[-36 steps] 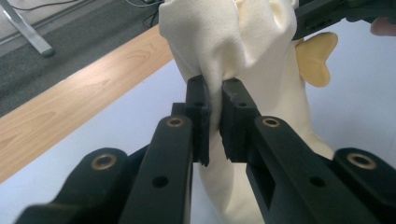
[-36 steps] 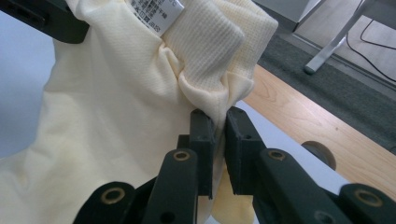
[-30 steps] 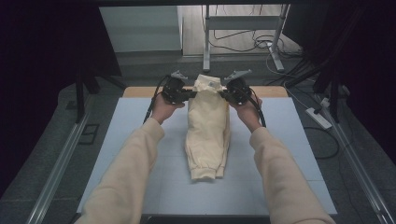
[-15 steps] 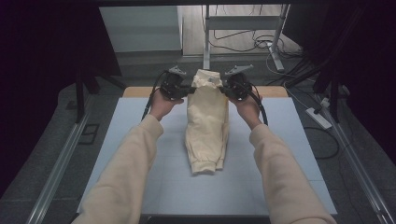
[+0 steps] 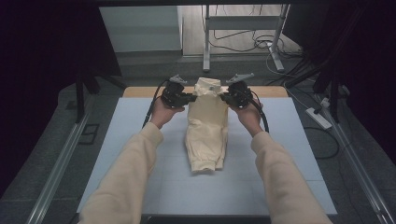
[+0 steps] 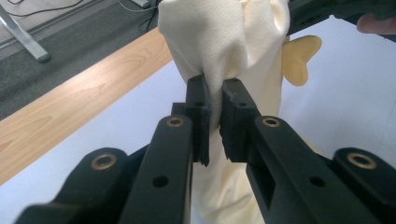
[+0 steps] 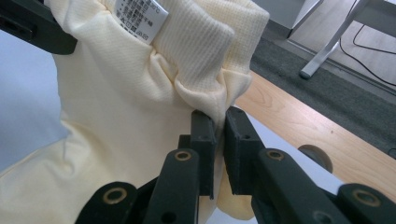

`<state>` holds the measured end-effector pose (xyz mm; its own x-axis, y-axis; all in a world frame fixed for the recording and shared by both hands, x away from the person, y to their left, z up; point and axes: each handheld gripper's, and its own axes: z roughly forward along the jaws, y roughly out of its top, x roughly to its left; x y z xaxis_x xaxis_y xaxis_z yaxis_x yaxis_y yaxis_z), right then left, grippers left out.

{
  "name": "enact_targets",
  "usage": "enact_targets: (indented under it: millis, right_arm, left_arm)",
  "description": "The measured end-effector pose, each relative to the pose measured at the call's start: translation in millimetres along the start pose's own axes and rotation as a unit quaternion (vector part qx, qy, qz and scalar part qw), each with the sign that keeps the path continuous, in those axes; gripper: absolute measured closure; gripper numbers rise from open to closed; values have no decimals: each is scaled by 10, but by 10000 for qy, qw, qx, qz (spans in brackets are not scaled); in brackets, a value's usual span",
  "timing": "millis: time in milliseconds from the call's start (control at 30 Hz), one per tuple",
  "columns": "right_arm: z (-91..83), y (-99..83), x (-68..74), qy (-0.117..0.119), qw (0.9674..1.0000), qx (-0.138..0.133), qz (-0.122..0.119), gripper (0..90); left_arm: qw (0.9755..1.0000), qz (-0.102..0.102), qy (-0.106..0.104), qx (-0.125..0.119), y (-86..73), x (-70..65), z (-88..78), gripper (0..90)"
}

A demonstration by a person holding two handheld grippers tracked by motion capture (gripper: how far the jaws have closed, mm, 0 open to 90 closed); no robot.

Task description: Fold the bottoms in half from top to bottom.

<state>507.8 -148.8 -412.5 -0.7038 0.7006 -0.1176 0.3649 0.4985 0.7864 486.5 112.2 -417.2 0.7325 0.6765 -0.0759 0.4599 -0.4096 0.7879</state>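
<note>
A cream-yellow garment (image 5: 207, 126) hangs lengthwise down the middle of the white table mat (image 5: 116, 140), its top end lifted and its cuffed lower end resting on the mat. My left gripper (image 5: 189, 98) is shut on the garment's upper left edge, with cloth (image 6: 219, 51) pinched between its jaws. At the upper right edge my right gripper (image 5: 224, 97) is shut on a fold of the ribbed waistband (image 7: 205, 42), next to a white care label (image 7: 140, 16). Both grippers hold the top end above the table's far part.
A wooden table edge (image 5: 140, 91) borders the mat at the far side. Beyond it are a grey floor, white desk legs (image 5: 205, 42) and loose cables (image 5: 261, 44). A power strip (image 5: 317, 117) lies on the floor at the right.
Both grippers have lifted the garment's top end and pulled it farther from the person. The garment's lower end has slid along the mat after them.
</note>
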Motion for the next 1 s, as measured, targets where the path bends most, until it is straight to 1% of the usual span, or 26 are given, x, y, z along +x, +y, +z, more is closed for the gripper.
enact_targets:
  millis: [200,267,400,633,1000]
  right_arm:
    - [-16,-66,38,35,10000,-12,10,823]
    - [-27,-89,52,51,10000,-16,14,823]
    - [-51,-145,87,84,10000,-14,-11,823]
    - [-72,-236,147,142,9999,-11,27,823]
    - [-106,-338,253,275,9996,45,-13,822]
  left_arm:
    - [10000,-5,-51,-16,-69,-45,0,818]
    - [10000,24,-72,-21,-94,-64,-5,819]
    - [9999,-5,-116,-40,-155,-100,-6,818]
    - [9998,-31,-190,-46,-252,-157,-13,818]
    - [9996,-81,-281,-43,-400,-210,-42,818]
